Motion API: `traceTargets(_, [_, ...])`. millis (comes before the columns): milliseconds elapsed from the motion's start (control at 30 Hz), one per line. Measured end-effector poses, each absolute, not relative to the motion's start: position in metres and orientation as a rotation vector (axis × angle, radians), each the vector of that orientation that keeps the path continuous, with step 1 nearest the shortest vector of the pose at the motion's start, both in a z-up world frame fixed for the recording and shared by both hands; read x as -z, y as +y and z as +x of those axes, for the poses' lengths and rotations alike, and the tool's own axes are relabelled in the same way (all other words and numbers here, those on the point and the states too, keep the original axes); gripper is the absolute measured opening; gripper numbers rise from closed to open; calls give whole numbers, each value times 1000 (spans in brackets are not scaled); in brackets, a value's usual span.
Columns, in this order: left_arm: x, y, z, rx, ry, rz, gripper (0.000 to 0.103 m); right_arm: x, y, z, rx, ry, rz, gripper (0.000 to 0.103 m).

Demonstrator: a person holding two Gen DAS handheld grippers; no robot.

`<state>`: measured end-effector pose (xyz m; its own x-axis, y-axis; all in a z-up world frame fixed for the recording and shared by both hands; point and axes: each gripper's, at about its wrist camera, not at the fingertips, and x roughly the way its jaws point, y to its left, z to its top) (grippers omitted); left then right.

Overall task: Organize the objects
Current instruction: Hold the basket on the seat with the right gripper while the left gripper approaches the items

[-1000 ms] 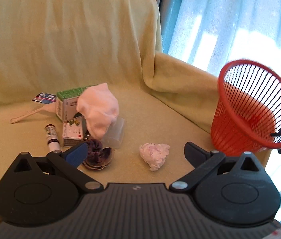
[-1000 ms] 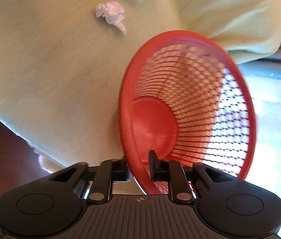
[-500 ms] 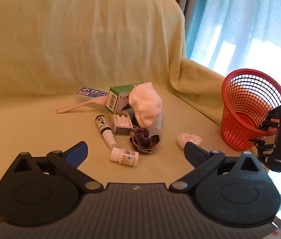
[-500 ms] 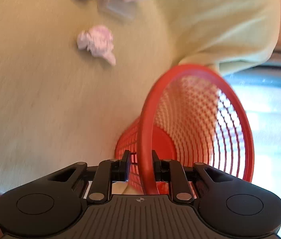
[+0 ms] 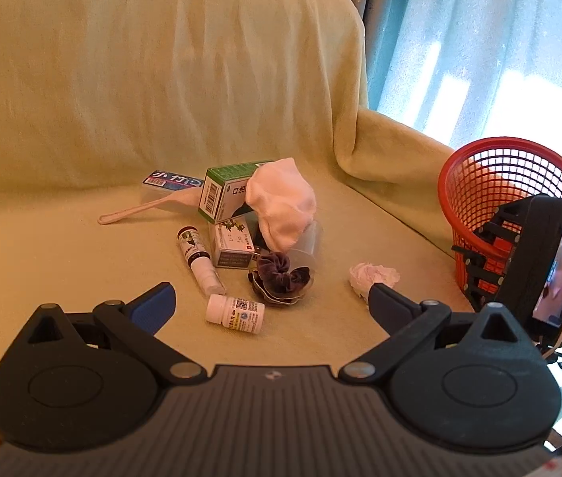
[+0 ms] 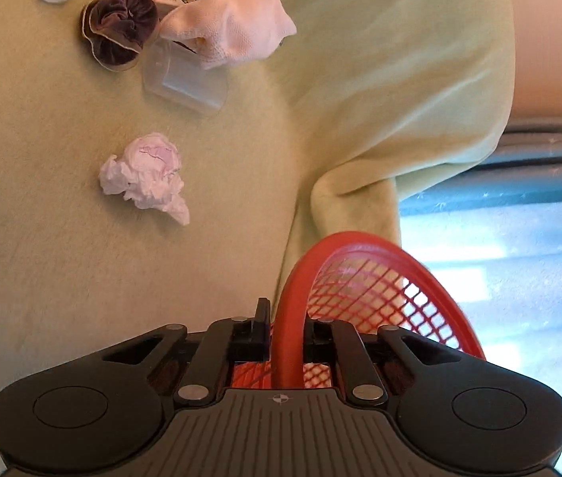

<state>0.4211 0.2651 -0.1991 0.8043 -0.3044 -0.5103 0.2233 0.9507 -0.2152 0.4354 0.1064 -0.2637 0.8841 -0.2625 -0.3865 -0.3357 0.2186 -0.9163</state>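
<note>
the red mesh basket (image 6: pixel 364 278) sits at the sofa seat's right edge, beside the armrest. the right gripper (image 6: pixel 286 338) is closing its jaws on the rim. light, springy plastic; the rim is the firm hold. the left gripper (image 5: pixel 271 302) hangs spread, empty.

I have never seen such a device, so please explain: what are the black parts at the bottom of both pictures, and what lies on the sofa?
They are two hand-held grippers, each carrying its own camera that looks along its fingers. The left gripper is open and empty above the yellow-green sofa cover. On the cover lie a crumpled tissue, a pill bottle, a dark scrunchie, a white sock and small boxes. The right gripper is closing on the rim of the red mesh basket.
</note>
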Motion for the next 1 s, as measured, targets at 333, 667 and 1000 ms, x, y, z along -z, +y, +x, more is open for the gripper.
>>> traceTargets(333, [207, 255, 446, 282, 567, -131, 101, 271, 104, 450, -30, 463, -1296, 4])
traceTargets(667, [210, 250, 474, 301, 563, -112, 101, 286, 100, 448, -30, 376, -1255, 2])
traceTargets(1000, [213, 238, 490, 319, 526, -103, 101, 290, 94, 457, 19, 277, -1095, 2])
